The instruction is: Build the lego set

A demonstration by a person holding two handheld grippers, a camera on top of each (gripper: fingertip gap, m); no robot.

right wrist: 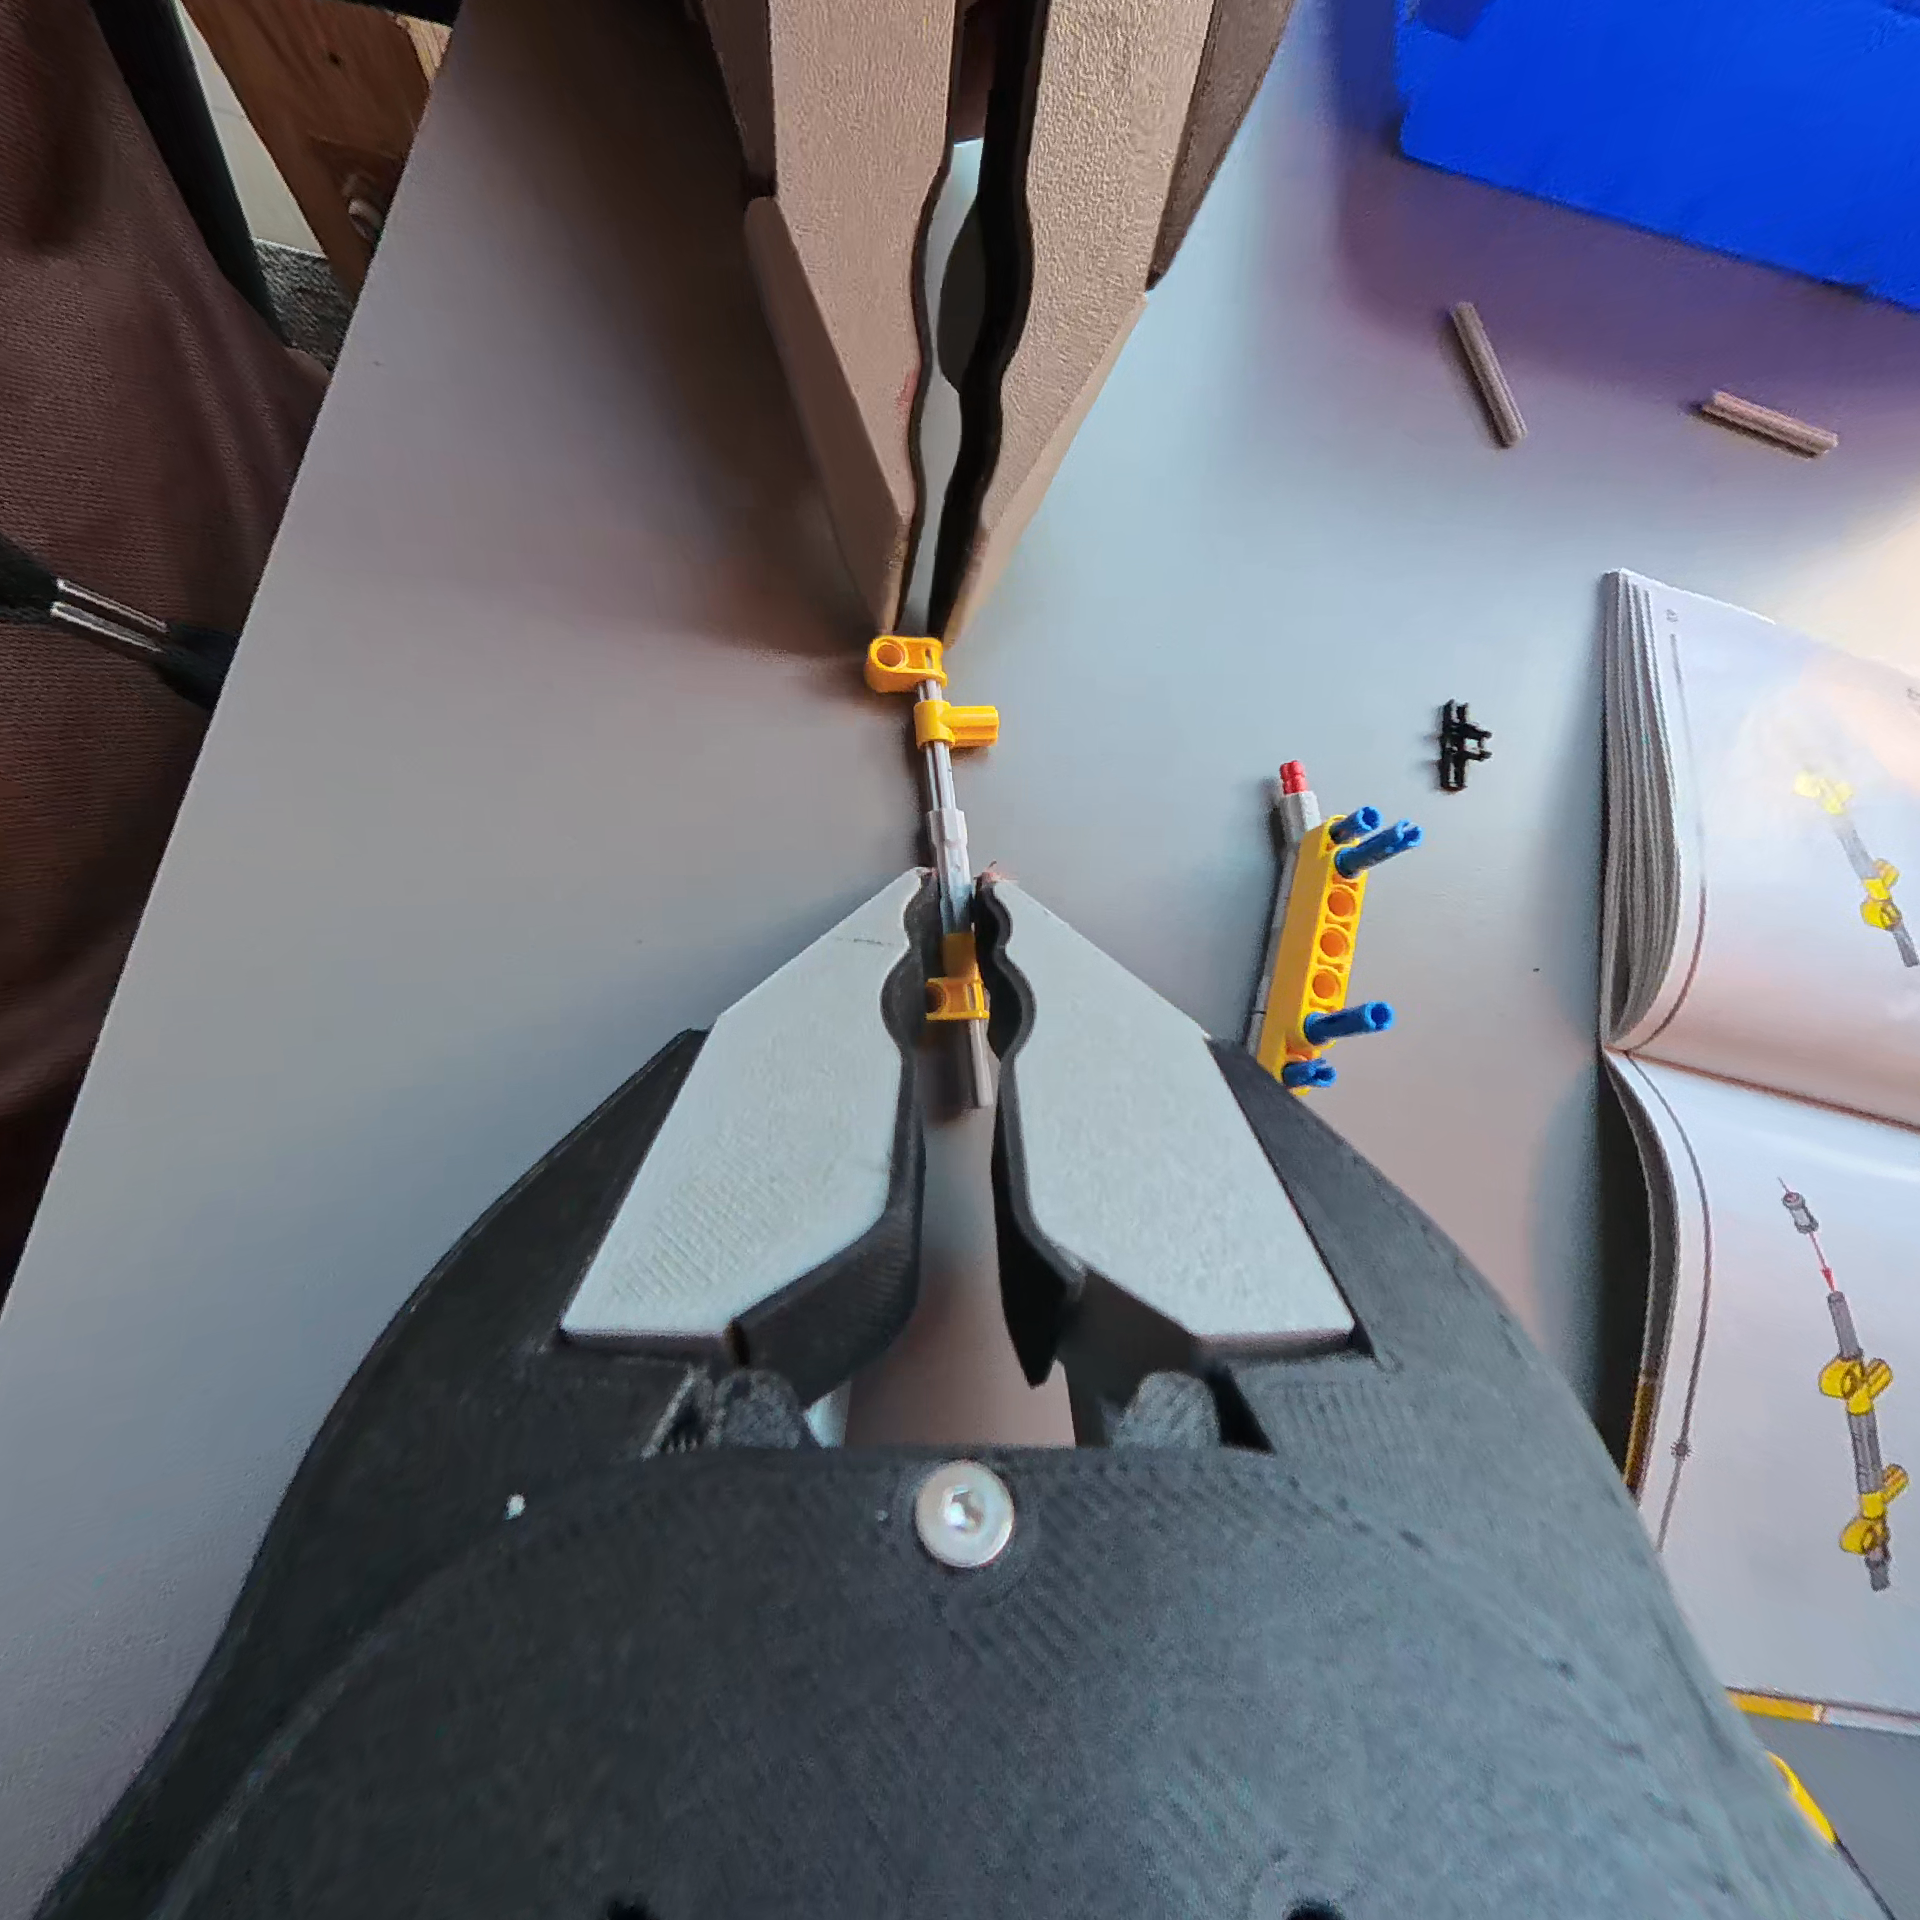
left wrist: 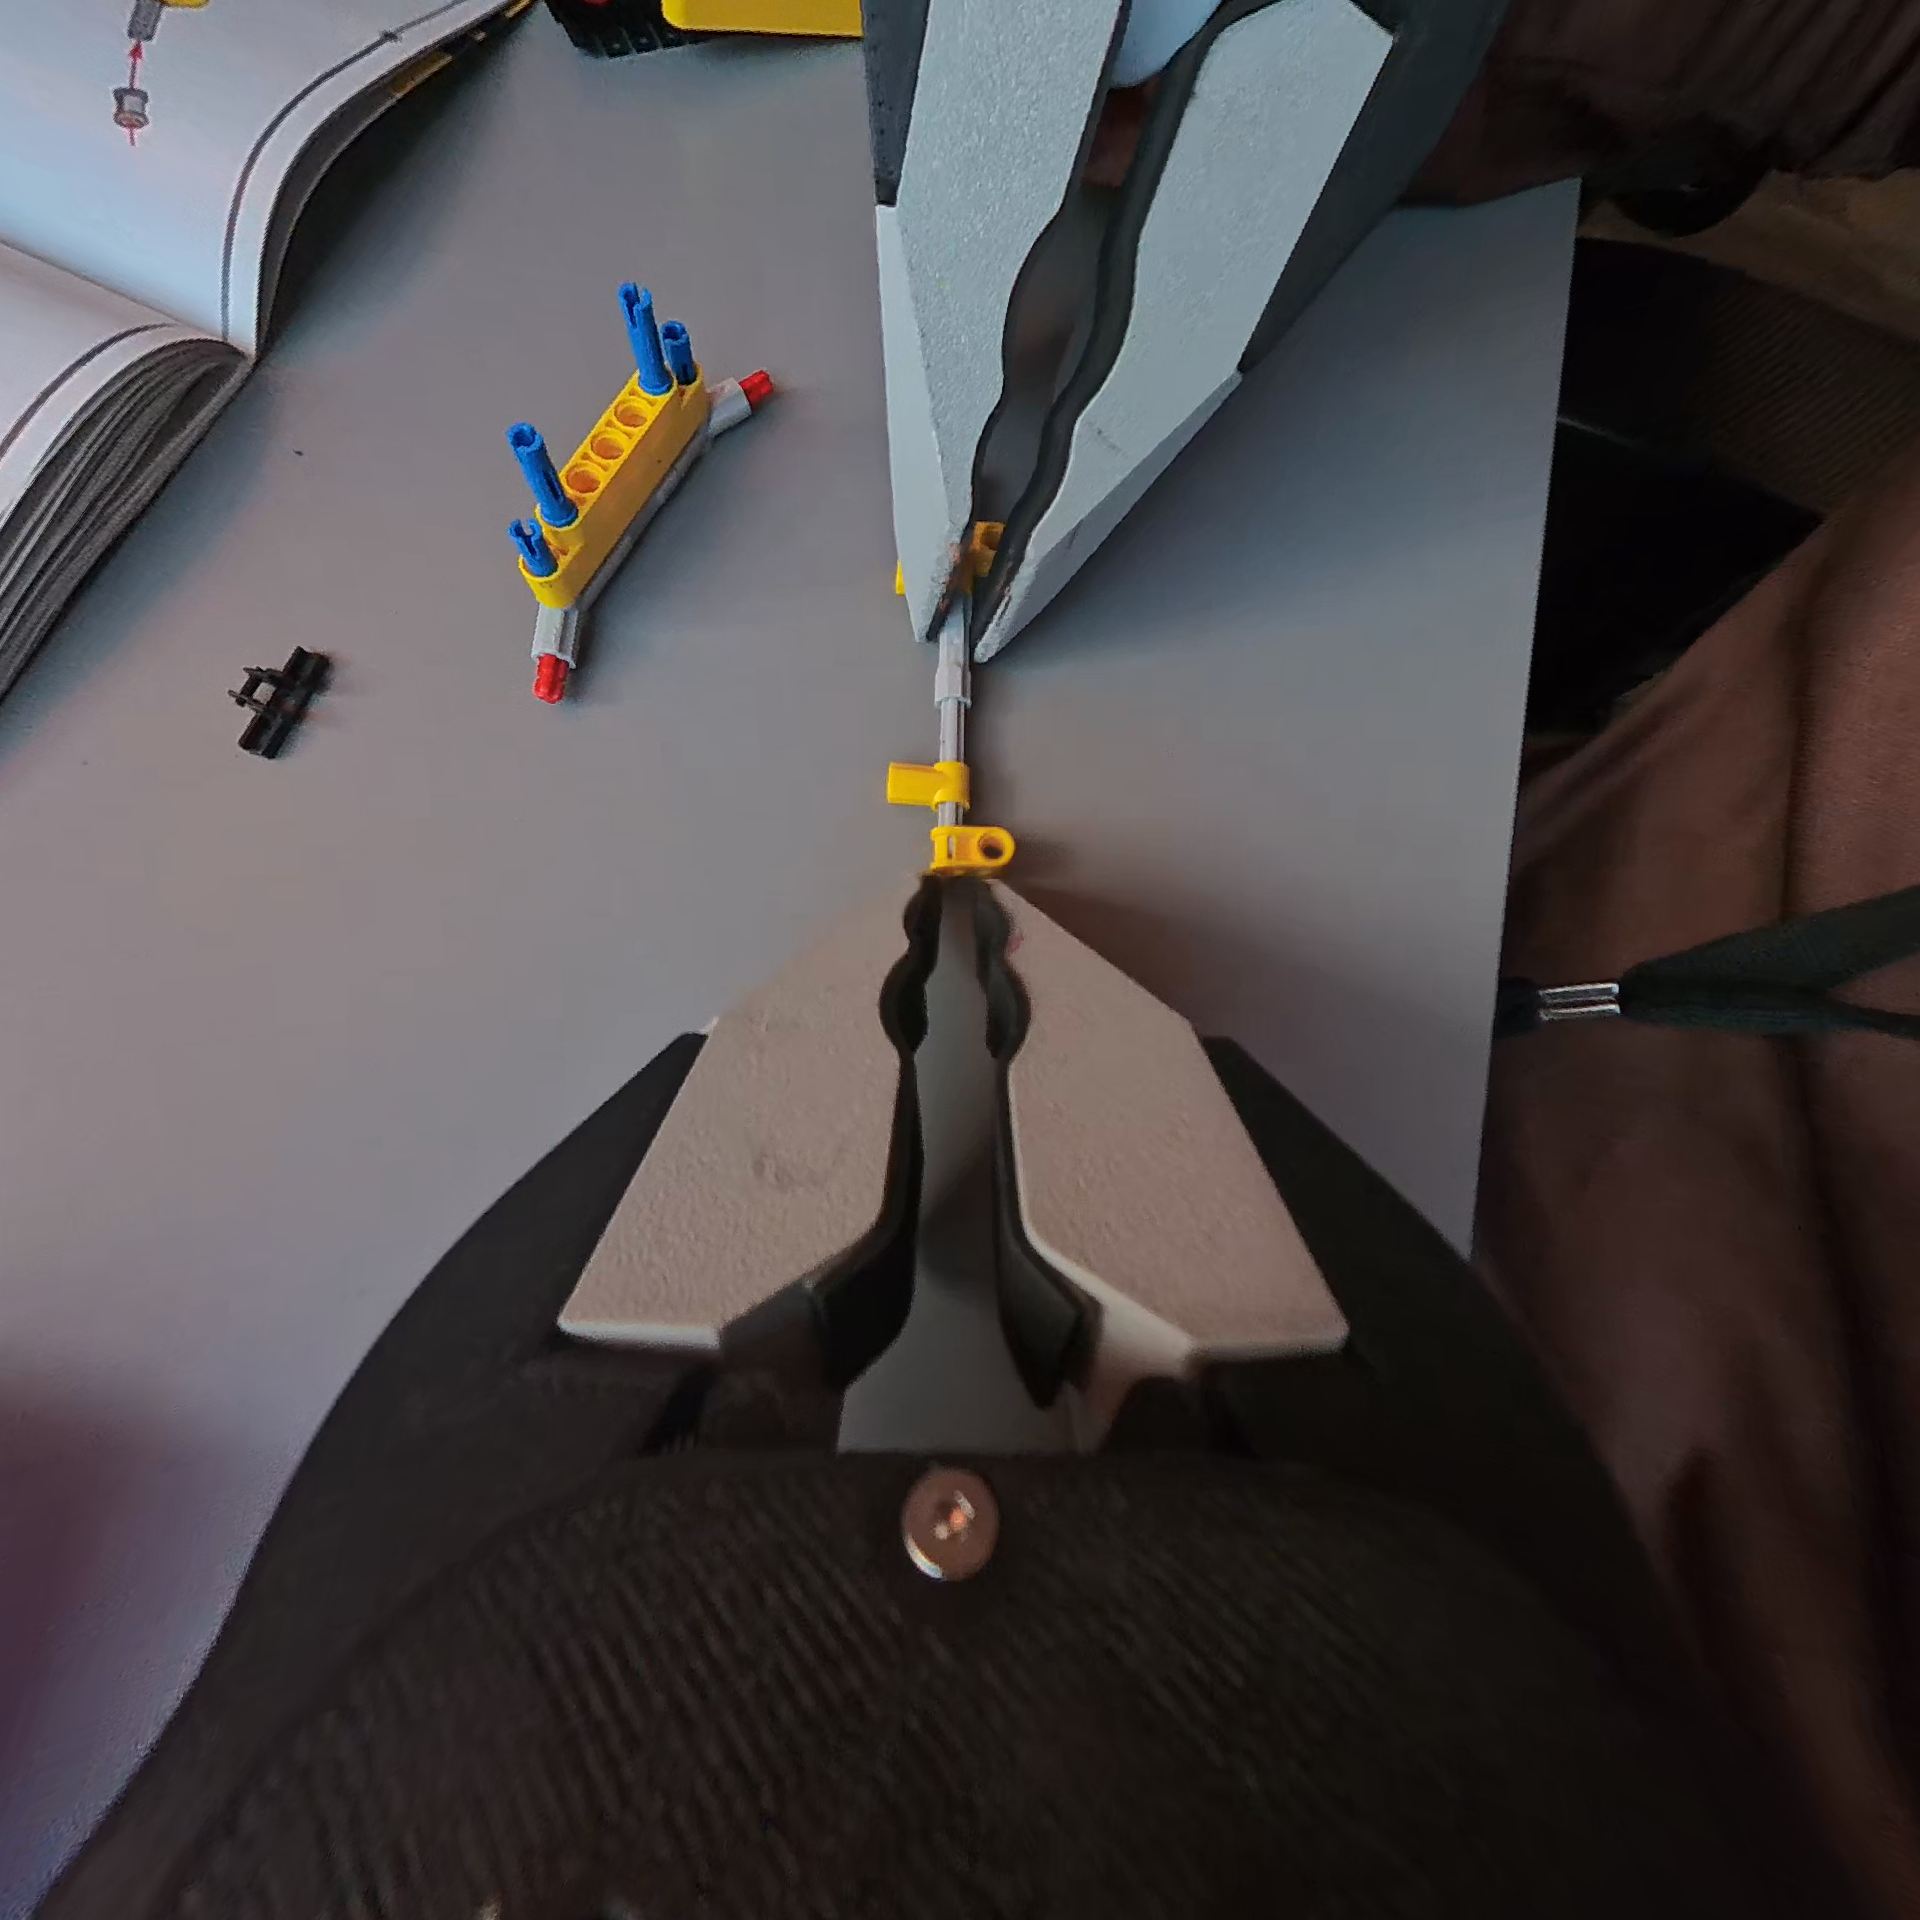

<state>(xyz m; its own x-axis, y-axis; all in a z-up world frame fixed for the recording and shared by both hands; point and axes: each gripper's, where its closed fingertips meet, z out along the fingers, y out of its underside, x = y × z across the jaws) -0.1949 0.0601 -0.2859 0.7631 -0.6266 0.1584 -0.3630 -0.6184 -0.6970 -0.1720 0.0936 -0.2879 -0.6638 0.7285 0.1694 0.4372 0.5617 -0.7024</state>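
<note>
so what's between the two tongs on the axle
Two yellow connectors and a grey sleeve sit on the axle there; both views show it.

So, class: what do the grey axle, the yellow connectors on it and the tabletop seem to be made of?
Grey axle: probably moulded plastic, matte, with a ridged profile.
Yellow connectors: likely glossy plastic, with bright uniform colour and crisp moulded holes.
Tabletop: smooth matte grey, perhaps laminate; hard to confirm.

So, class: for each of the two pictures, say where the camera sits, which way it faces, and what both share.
Left wrist view: on the left gripper, facing the right gripper across the grey table; own fingers show.
Right wrist view: on the right gripper, facing the left gripper; own fingers show.
Shared: thin grey axle with yellow connectors, gripped at both ends.
</note>
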